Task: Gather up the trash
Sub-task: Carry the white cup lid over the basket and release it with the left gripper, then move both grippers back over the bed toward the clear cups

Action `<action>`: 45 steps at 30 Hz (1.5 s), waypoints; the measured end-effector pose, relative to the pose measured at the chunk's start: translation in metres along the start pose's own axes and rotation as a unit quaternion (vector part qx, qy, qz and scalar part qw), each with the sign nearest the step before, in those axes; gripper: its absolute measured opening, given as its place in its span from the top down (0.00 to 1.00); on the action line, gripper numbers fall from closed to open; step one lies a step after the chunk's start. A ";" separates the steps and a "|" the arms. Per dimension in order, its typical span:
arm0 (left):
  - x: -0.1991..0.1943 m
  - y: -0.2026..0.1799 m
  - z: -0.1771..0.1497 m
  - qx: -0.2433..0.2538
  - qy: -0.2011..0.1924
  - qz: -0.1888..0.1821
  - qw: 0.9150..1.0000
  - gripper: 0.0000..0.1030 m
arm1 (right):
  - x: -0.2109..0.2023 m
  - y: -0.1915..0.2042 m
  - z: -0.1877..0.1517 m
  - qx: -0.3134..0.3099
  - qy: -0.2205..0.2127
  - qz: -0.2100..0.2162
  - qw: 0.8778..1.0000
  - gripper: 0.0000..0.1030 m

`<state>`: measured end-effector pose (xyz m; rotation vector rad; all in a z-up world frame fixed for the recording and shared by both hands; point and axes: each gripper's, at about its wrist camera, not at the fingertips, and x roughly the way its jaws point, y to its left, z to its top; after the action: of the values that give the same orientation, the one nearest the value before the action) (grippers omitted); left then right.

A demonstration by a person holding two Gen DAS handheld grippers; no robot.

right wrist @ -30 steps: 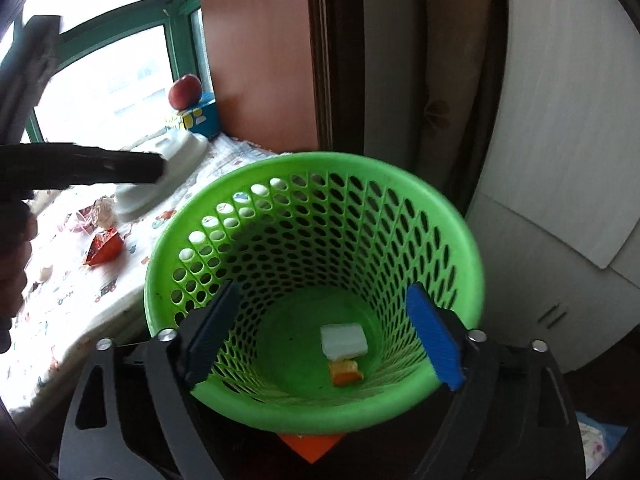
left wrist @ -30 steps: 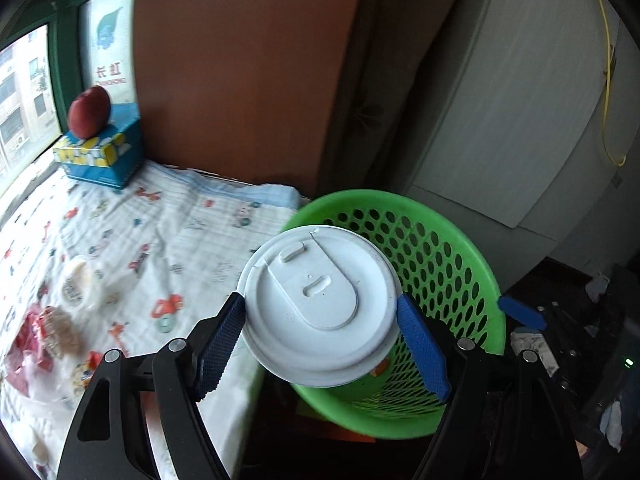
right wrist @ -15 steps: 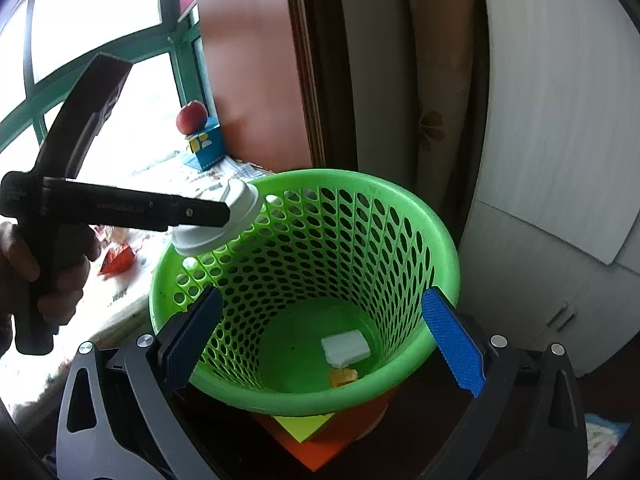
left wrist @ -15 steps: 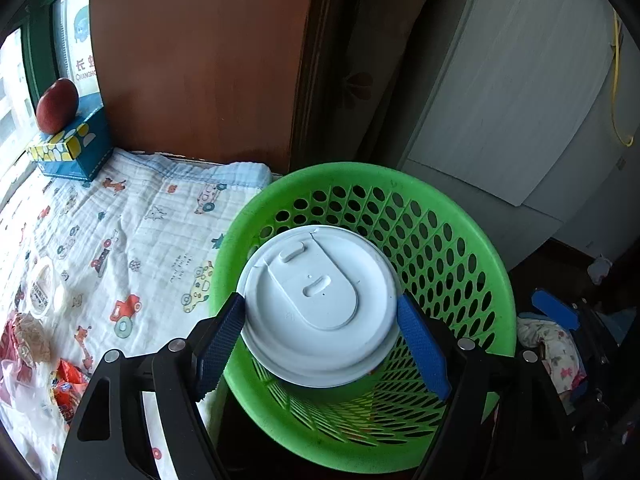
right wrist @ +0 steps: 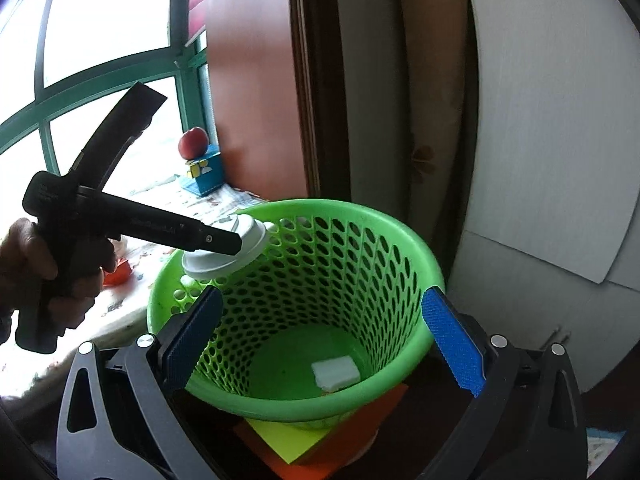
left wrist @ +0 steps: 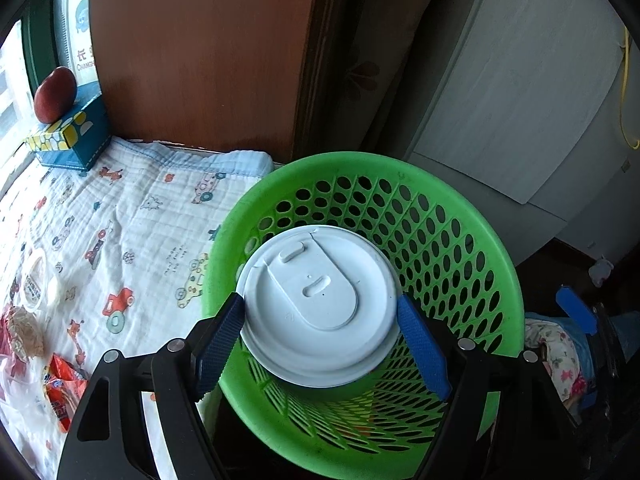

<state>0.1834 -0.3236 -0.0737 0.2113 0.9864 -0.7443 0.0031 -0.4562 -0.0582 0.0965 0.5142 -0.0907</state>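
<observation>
My left gripper (left wrist: 320, 344) is shut on a white lidded paper cup (left wrist: 320, 304) and holds it over the near-left side of the green perforated trash basket (left wrist: 472, 240). In the right wrist view the cup (right wrist: 228, 252) hangs above the basket's left rim (right wrist: 168, 280), held by the left gripper (right wrist: 236, 242). My right gripper (right wrist: 320, 340) is open and empty, its blue pads on either side of the basket's near edge. A white block (right wrist: 336, 374) and a small orange scrap lie on the basket floor.
A patterned cloth (left wrist: 140, 216) covers the sill left of the basket, with orange wrappers (left wrist: 60, 392), a clear lid (left wrist: 36, 284) and crumpled trash (left wrist: 20, 332). An apple (left wrist: 54, 94) sits on a blue box (left wrist: 76, 136). White cabinet (left wrist: 520, 100) stands behind.
My left gripper has carried the cup right, from beside the basket to over its opening. My right gripper has drawn back and up a little from the basket.
</observation>
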 end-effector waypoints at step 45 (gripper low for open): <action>-0.242 0.252 -0.180 -0.190 -0.107 0.227 0.949 0.19 | 0.065 0.276 0.012 -0.131 0.125 0.204 0.962 0.05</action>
<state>0.1459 0.0632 -0.0161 0.0157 0.8130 -0.1427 0.0960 -0.1880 -0.0612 -0.0476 0.7450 0.3986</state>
